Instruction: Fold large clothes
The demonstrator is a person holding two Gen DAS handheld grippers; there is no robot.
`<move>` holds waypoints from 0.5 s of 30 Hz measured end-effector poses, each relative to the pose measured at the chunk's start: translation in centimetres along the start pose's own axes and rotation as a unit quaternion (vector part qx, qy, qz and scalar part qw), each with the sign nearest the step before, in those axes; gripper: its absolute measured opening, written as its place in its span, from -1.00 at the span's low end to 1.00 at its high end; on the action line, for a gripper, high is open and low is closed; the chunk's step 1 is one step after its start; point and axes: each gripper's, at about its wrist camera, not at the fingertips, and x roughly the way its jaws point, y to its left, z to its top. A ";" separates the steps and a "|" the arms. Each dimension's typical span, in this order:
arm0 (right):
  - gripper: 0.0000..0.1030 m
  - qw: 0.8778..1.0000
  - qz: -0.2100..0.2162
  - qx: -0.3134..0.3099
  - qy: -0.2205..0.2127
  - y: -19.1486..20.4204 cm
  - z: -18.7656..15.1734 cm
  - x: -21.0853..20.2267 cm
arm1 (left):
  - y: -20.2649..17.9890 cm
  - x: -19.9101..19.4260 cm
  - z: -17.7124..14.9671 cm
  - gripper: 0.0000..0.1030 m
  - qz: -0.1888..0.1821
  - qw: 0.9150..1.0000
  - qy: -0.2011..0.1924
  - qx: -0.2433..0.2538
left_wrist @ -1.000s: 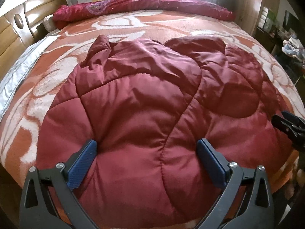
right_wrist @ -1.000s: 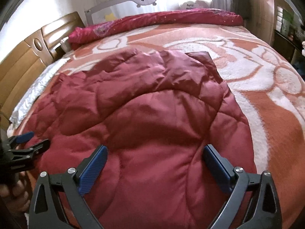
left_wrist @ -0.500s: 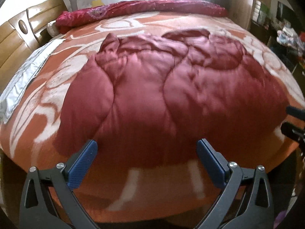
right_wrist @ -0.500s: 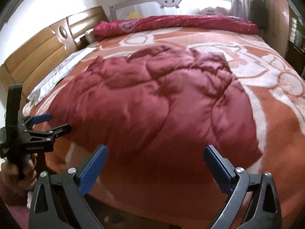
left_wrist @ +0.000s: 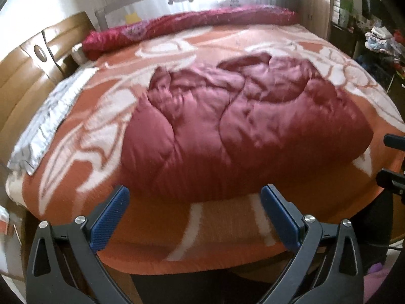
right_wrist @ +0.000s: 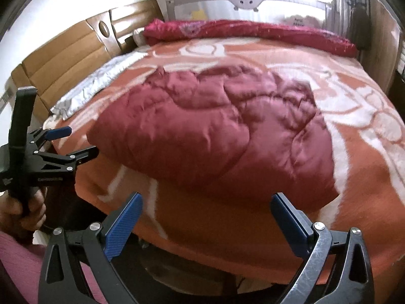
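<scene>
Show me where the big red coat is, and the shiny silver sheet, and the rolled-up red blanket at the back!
Coat [left_wrist: 240,136]: left wrist view, middle of its puffy quilted top.
Silver sheet [left_wrist: 48,124]: left wrist view, middle of the crinkly strip.
Rolled-up blanket [right_wrist: 253,31]: right wrist view, middle of the roll.

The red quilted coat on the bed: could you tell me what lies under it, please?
The red quilted coat lies on an orange-and-white patterned blanket, which shows all around it. Whatever is directly beneath the coat, or folded inside it, is covered and cannot be seen.
</scene>
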 end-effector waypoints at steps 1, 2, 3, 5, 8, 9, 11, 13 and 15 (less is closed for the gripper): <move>0.99 1.000 0.000 0.000 -0.005 0.1 0.3 -0.5 | -0.1 -0.3 0.3 1.00 0.000 1.000 -0.004 0.002; 0.99 1.000 -0.001 0.000 -0.009 0.2 0.5 -0.7 | -0.1 -0.5 0.5 1.00 0.002 1.000 -0.006 0.002; 0.99 1.000 -0.003 -0.001 -0.012 0.3 0.7 -0.9 | -0.2 -0.6 0.7 1.00 0.006 1.000 -0.008 0.004; 0.99 1.000 -0.006 -0.002 -0.011 0.4 0.8 -0.4 | -0.5 -0.3 0.8 1.00 0.014 1.000 -0.007 0.007; 0.99 1.000 -0.010 0.003 0.001 0.3 0.8 0.9 | -0.8 0.6 0.9 1.00 0.022 1.000 -0.001 0.009; 0.99 1.000 -0.009 0.007 0.005 0.2 0.7 1.4 | -0.8 0.9 0.9 1.00 0.024 1.000 0.002 0.009; 0.99 1.000 -0.005 0.013 0.012 0.0 0.6 2.1 | -0.8 1.4 0.9 1.00 0.033 0.999 0.005 0.009; 0.99 1.000 -0.005 0.019 0.018 -0.2 0.7 2.9 | -0.8 1.9 1.0 1.00 0.038 0.999 0.008 0.007; 0.99 0.999 -0.006 0.023 0.021 -0.4 1.0 3.5 | -0.7 2.4 1.3 1.00 0.043 0.999 0.010 0.005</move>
